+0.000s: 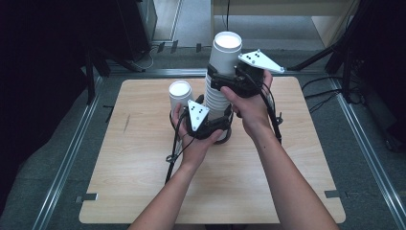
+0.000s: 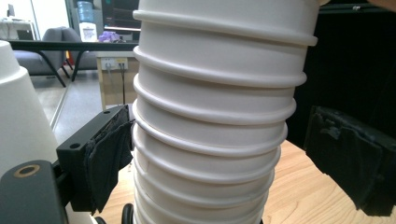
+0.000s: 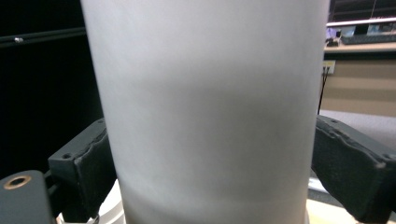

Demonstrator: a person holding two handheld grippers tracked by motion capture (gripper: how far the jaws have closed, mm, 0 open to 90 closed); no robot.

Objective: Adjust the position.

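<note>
Two grippers flank tall stack of white ribbed paper cups [image 1: 219, 91] standing mid-counter [image 1: 143, 191]; base hidden by hands. Left gripper [image 2: 219, 158]: jaws spread, left pad touching, right apart. Right gripper [image 3: 210, 163]: top cup blurred, grip unclear. High view adds single white cup [image 1: 180, 95].

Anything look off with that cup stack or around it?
The stack of white cups leans: its upper part tips toward the right gripper, and in the left gripper view the rims sit unevenly, not parallel. The single cup beside it stands upright. No spill or damage visible on the table.
</note>
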